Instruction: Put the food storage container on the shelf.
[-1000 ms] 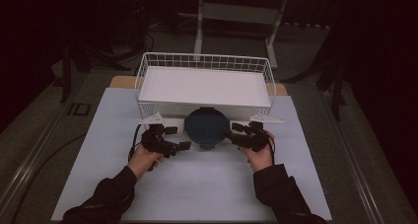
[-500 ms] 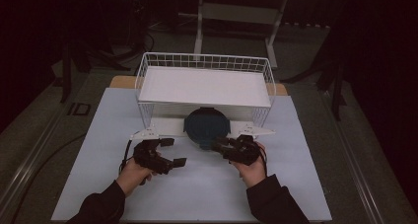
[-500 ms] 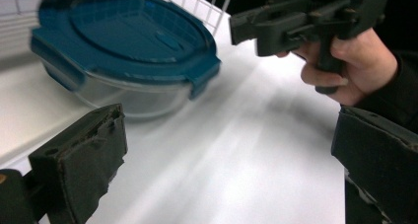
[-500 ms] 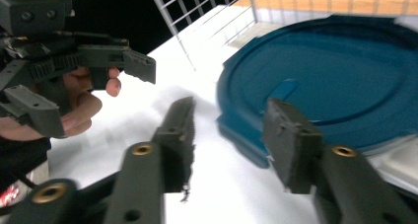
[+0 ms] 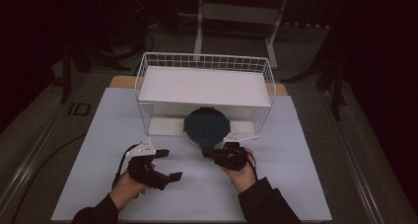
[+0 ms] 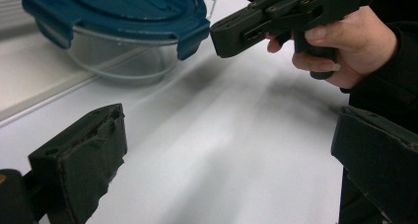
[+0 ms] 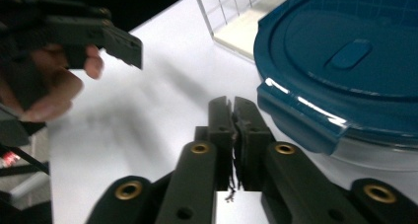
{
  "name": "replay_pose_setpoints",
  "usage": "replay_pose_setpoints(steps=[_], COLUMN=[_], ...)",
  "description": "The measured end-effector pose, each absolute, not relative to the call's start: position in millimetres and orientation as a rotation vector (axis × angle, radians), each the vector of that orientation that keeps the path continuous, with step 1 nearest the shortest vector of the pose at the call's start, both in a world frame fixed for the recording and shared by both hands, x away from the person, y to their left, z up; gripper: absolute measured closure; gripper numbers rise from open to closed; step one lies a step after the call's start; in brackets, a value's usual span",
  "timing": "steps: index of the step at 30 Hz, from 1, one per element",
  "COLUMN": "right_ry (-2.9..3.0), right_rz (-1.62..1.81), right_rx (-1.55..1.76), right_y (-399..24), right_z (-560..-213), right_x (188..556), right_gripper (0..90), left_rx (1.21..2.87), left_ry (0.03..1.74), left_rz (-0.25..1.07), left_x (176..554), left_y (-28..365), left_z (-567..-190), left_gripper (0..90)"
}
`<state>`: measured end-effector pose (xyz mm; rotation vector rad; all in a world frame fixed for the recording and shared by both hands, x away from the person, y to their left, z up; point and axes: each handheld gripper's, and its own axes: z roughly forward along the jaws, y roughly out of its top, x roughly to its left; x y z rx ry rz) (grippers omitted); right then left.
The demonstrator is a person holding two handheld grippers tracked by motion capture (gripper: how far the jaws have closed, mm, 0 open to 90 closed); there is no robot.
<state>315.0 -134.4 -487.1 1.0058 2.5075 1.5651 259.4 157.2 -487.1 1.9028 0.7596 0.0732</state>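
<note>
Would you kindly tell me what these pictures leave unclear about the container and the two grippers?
- Container: left gripper view cuts off its far side at the top edge; the glare on its clear wall hides any contents.
- Container base: in the high view the blue lid covers it from above.
- Left gripper: its jaw tips run off the bottom and right edges of the left gripper view.
- Right gripper: the lower frame edge crops its body.
</note>
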Motion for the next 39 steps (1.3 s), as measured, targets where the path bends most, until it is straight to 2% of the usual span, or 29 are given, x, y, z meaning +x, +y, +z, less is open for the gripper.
replay_pose_setpoints(steps=[17,39], right_ry=[2.492,2.375], right_rz=[1.469,1.451], right_rx=[1.157,1.262], right_y=[-135,-133], right_z=[-511,-510], right_x=[340,383], right_gripper=[90.0,89.8], left_rx=[1.908,1.900], left_ry=[0.778,0.753], left_rz=[0.096,0.134], left_x=[253,252], left_y=[162,163], left_z=[-497,-493], left_gripper=[0.8,0.8])
